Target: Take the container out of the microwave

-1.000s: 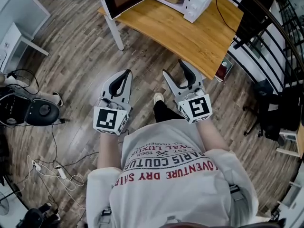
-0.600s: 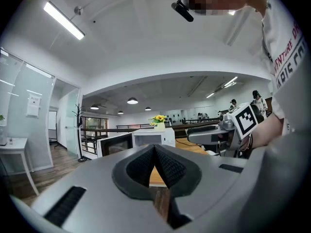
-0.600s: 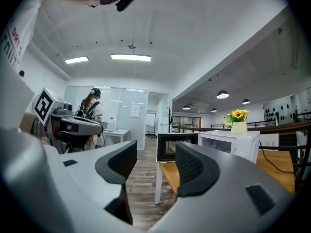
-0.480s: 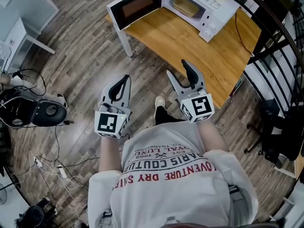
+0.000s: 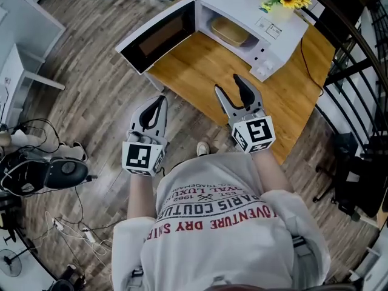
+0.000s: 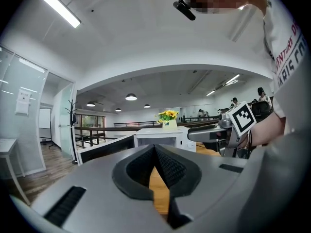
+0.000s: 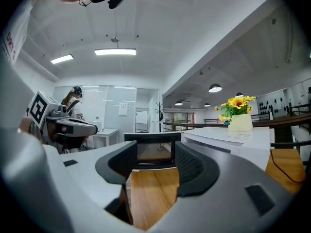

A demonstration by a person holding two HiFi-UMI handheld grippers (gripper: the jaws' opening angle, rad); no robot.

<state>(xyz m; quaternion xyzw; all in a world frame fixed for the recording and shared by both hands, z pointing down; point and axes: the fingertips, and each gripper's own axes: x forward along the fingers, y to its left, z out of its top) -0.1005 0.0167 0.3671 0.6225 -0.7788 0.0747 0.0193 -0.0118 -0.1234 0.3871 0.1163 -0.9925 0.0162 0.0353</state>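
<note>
Tan shallow rectangular container (image 5: 231, 33) is seen inside the open white microwave (image 5: 242, 5) on the wooden desk (image 5: 194, 71). It is judged light and rigid, best pinched at its near rim. The right hand-held gripper (image 5: 228, 85) is held wide and empty; the left hand-held gripper (image 5: 159, 99) is closed on nothing.

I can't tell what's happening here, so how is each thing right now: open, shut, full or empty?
Microwave door: open, swung wide to the left.
Microwave: has a container inside.
Container: sitting in the microwave, not held.
Left hand-held gripper: shut, empty.
Right hand-held gripper: open, empty.
Vase of sunflowers: upright on top of the microwave.
</note>
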